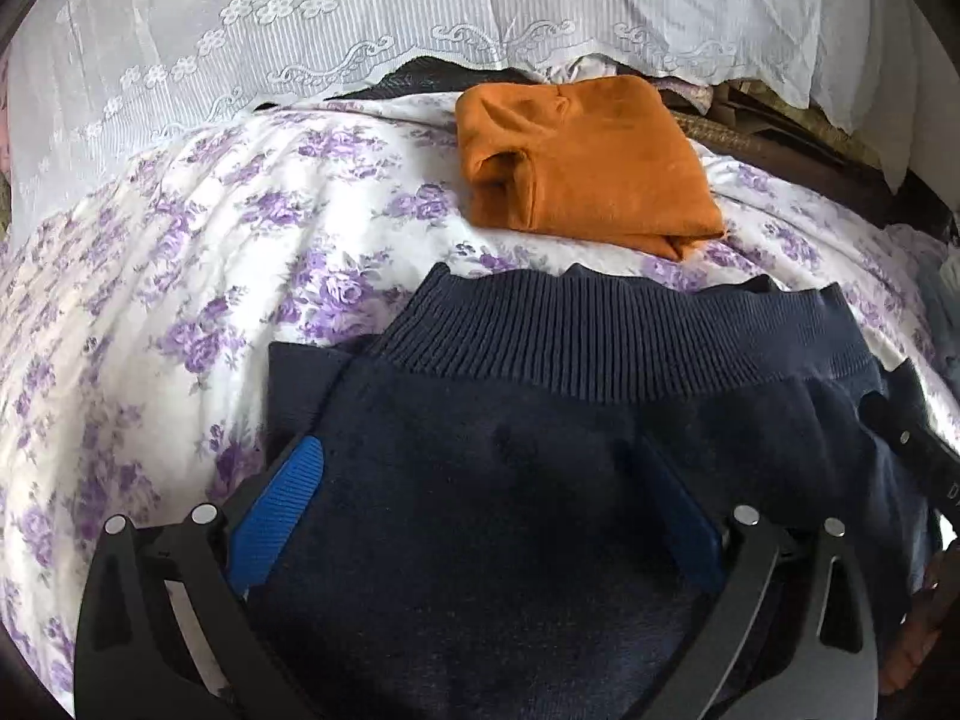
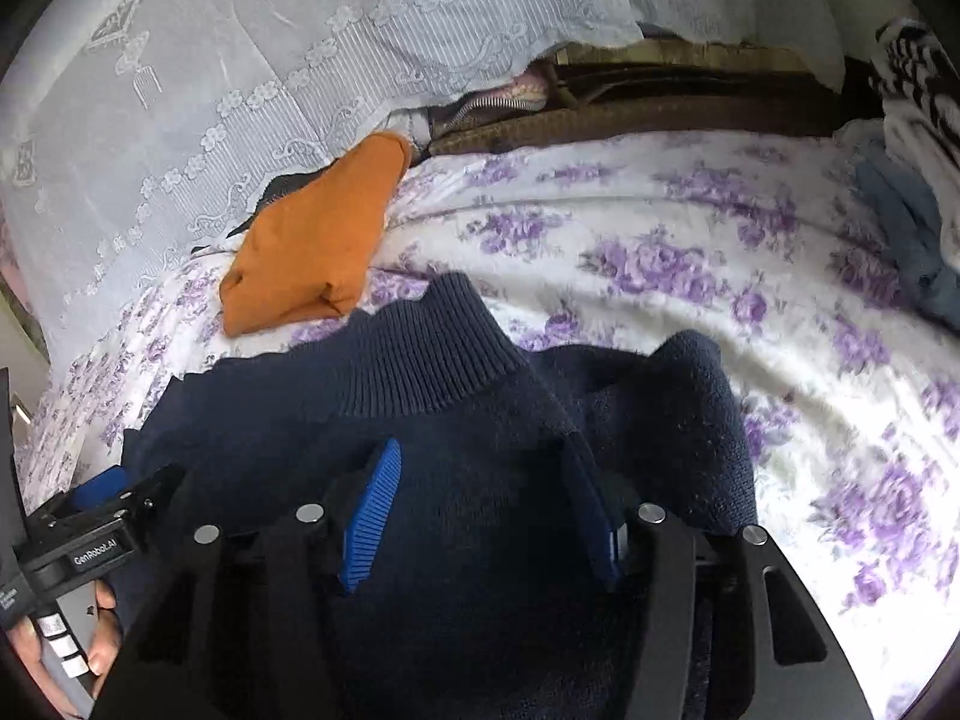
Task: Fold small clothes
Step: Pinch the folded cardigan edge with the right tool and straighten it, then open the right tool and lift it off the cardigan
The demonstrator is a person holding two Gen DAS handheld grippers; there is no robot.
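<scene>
A dark navy knit garment (image 1: 540, 420) with a ribbed hem lies on the floral bed sheet (image 1: 180, 276). My left gripper (image 1: 480, 480) stands wide open, its blue-padded fingers (image 1: 282, 498) astride the navy cloth. My right gripper (image 2: 480, 480) is also open, with a bunch of the same navy garment (image 2: 444, 360) lying between its fingers (image 2: 375, 510). The left gripper also shows at the lower left of the right wrist view (image 2: 114, 510). A folded orange garment (image 1: 588, 162) lies beyond, near the bed's far edge, and also shows in the right wrist view (image 2: 318, 240).
A white lace curtain (image 1: 300, 30) hangs behind the bed. Dark bags or fabric (image 2: 660, 96) sit under its hem. Blue-grey cloth (image 2: 912, 228) and a black-and-white patterned item (image 2: 918, 84) lie at the right edge.
</scene>
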